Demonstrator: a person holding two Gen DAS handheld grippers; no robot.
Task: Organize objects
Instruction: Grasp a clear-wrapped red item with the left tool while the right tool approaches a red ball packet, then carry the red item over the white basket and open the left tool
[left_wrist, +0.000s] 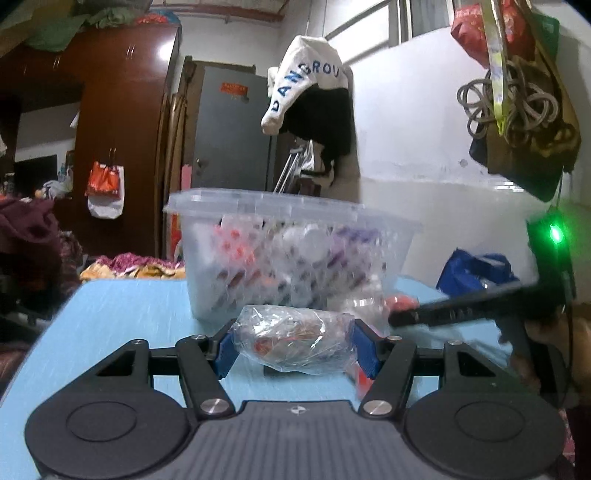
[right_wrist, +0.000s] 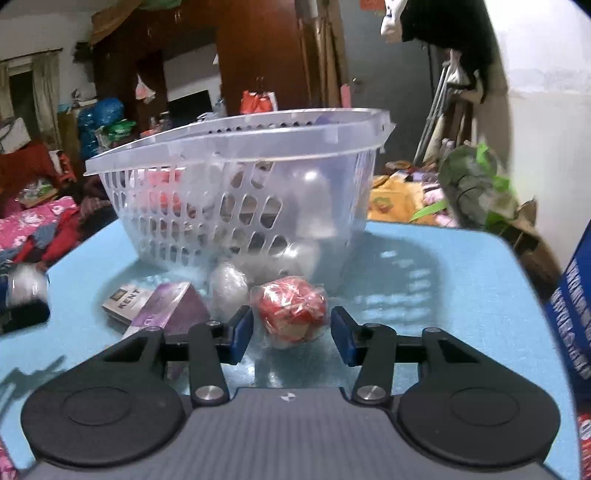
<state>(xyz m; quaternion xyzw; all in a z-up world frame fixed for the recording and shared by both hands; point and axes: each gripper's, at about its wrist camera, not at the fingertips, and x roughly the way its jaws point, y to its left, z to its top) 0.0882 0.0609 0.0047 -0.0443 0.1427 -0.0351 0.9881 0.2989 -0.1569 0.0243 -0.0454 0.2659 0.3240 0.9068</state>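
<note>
Through the left wrist camera, I am holding the left gripper (left_wrist: 293, 349) clenched on a clear plastic packet (left_wrist: 295, 341) with red and brown contents, both blue pads pressing its ends just above the light blue table (left_wrist: 110, 332). Right behind it the clear slotted basket (left_wrist: 288, 236) is standing on the table, already holding packets. The other gripper's black finger is reaching in from the right, blurred. A wooden wardrobe (left_wrist: 122, 129) and a grey door (left_wrist: 229, 129) are filling the room behind.

Through the right wrist camera, I am bracketing a red wrapped packet (right_wrist: 291, 310) with the right gripper (right_wrist: 291, 334); the pads are standing just off its sides, not yet gripping. The packet is lying on the table (right_wrist: 443, 295) just before the basket (right_wrist: 236, 177), beside a silvery wrapped bundle (right_wrist: 227, 290), a purple box (right_wrist: 173, 310) and a KENT pack (right_wrist: 123, 299).
</note>
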